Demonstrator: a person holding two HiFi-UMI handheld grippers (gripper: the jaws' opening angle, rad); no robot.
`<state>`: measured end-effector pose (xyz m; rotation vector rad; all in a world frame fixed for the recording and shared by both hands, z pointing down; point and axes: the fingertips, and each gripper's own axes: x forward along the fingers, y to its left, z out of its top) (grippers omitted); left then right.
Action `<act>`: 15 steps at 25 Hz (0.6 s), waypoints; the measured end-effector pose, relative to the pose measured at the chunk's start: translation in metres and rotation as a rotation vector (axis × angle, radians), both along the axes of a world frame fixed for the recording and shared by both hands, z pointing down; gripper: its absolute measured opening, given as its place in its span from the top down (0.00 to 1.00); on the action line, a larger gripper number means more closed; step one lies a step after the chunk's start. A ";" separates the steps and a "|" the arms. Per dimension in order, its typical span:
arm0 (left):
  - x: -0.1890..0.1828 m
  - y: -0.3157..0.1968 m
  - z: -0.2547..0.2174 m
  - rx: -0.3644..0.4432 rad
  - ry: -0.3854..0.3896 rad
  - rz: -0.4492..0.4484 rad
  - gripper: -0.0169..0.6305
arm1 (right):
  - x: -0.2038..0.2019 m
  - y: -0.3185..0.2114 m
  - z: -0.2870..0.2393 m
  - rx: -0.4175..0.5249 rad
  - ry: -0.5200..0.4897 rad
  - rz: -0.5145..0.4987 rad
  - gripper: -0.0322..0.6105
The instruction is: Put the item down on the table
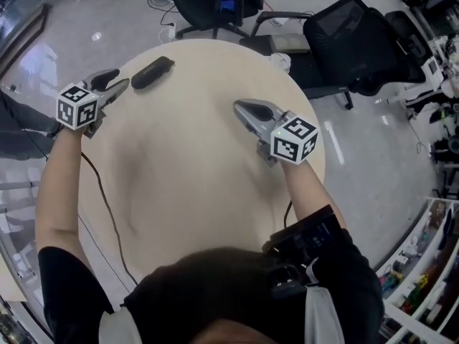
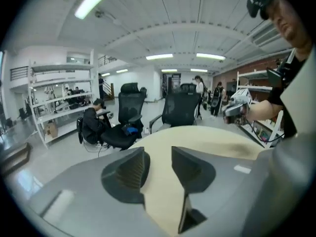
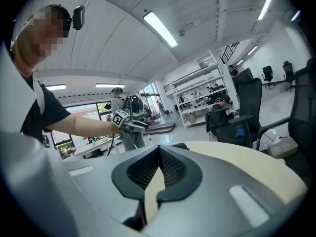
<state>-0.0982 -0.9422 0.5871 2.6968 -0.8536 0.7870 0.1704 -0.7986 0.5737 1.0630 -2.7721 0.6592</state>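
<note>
A black oblong item [image 1: 152, 72] lies flat on the round beige table [image 1: 193, 185], near its far left edge. My left gripper [image 1: 122, 78] hovers just left of the item, apart from it. In the left gripper view its jaws [image 2: 158, 154] stand apart with only the tabletop between them. My right gripper [image 1: 238, 106] is over the table's right half, well away from the item. Its jaws [image 3: 159, 149] meet at the tips with nothing in them. The right gripper view shows the item [image 3: 181, 145] as a dark sliver past those tips.
Black office chairs [image 1: 215, 6] [image 1: 351, 41] stand beyond the table's far edge. A black cable [image 1: 100, 192] hangs down the table's left side. Shelving [image 1: 430, 278] lines the room at the right. A seated person [image 2: 94, 122] is far off.
</note>
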 end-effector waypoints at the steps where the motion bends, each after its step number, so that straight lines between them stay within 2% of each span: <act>1: -0.006 0.017 -0.019 0.033 0.064 -0.019 0.75 | -0.003 0.003 -0.006 0.001 -0.002 0.002 0.93; 4: -0.027 0.089 -0.056 0.099 0.249 -0.083 0.95 | -0.012 0.017 -0.018 0.003 0.002 -0.006 0.93; 6: -0.042 0.146 -0.057 0.106 0.344 -0.121 0.97 | -0.016 0.029 -0.023 -0.002 -0.001 -0.007 0.93; 11: -0.082 0.287 -0.029 0.006 0.441 -0.250 0.98 | -0.038 0.065 -0.030 -0.038 0.012 -0.021 0.93; 15: -0.115 0.363 -0.041 -0.013 0.503 -0.325 0.98 | -0.065 0.097 -0.042 -0.049 0.031 -0.040 0.93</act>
